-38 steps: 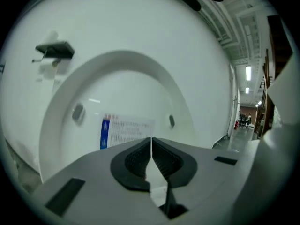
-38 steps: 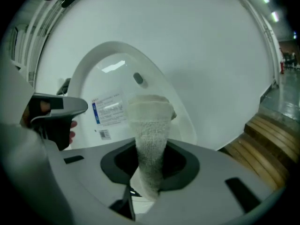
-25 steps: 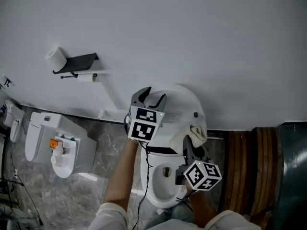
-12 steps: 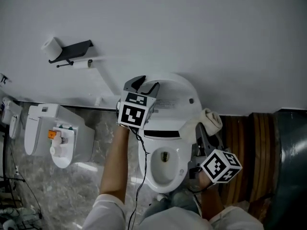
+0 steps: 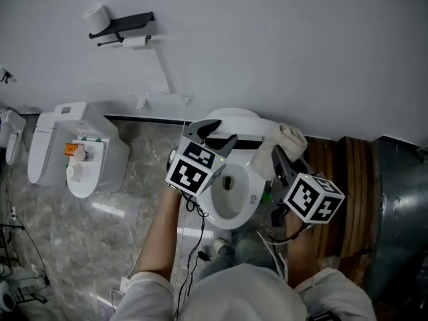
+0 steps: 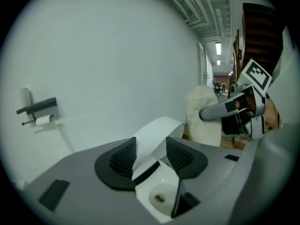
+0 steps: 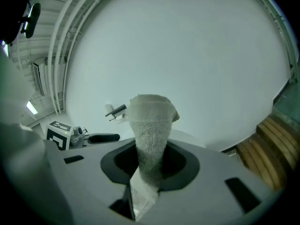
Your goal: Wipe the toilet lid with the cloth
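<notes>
The white toilet lid (image 5: 234, 120) stands raised against the wall above the open bowl (image 5: 231, 196). My left gripper (image 5: 212, 137) sits at the lid's left edge. In the left gripper view the lid (image 6: 152, 132) fills the gap between the jaws of this gripper (image 6: 151, 154), which is shut on it. My right gripper (image 5: 286, 158) is to the right of the bowl, shut on a cream cloth (image 5: 281, 146). The cloth (image 7: 151, 125) sticks up from the right gripper (image 7: 150, 165), close to the lid's right side. The cloth (image 6: 204, 116) also shows in the left gripper view.
A black paper holder (image 5: 124, 24) with a roll (image 5: 98, 15) hangs on the wall at upper left. A second white fixture (image 5: 73, 156) stands on the marble floor at left. Wooden slats (image 5: 348, 192) and a grey metal body (image 5: 401, 212) lie to the right.
My right gripper has carried the cloth up and to the right, beside the lid's right edge. The left gripper has stayed on the lid. The head view has shifted, so the toilet sits lower in the picture.
</notes>
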A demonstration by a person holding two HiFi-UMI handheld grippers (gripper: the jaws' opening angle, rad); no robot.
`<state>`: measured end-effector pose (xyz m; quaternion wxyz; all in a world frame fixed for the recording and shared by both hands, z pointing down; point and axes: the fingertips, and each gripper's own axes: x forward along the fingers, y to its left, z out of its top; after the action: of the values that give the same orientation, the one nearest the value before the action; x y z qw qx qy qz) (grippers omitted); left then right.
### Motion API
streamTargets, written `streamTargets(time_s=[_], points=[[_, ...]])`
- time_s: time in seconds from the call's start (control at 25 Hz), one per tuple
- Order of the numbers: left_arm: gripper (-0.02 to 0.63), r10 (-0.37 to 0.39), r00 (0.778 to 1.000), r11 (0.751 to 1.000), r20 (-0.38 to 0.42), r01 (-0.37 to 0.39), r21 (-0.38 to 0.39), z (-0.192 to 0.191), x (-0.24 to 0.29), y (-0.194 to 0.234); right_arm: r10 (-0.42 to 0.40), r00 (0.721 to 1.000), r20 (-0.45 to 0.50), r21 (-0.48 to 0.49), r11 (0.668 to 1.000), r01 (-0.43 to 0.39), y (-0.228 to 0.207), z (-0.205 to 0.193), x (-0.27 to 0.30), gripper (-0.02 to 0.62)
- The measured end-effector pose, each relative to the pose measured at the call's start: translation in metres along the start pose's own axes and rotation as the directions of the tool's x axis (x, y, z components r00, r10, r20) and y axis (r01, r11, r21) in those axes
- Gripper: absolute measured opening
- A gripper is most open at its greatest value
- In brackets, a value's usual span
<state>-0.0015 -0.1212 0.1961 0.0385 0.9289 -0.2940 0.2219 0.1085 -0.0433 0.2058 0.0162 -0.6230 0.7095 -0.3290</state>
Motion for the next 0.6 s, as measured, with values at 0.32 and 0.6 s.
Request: streamTargets(time_s=[0.32, 0.6], points=[[0.216, -0.208, 0.967, 0.978, -0.147, 0.204, -0.045, -0.12, -0.064, -0.106, -0.009, 0.964, -0.266, -0.077, 0.997, -0.012, 0.009, -0.119, -0.079, 0.097], [0.213, -0.302, 0.934, 0.931, -0.192, 0.246, -0.27, -0.213, -0.081, -0.158, -0.025, 0.907, -0.419, -0.076, 0.997, -0.007, -0.002, -0.2, -0.086, 0.097]])
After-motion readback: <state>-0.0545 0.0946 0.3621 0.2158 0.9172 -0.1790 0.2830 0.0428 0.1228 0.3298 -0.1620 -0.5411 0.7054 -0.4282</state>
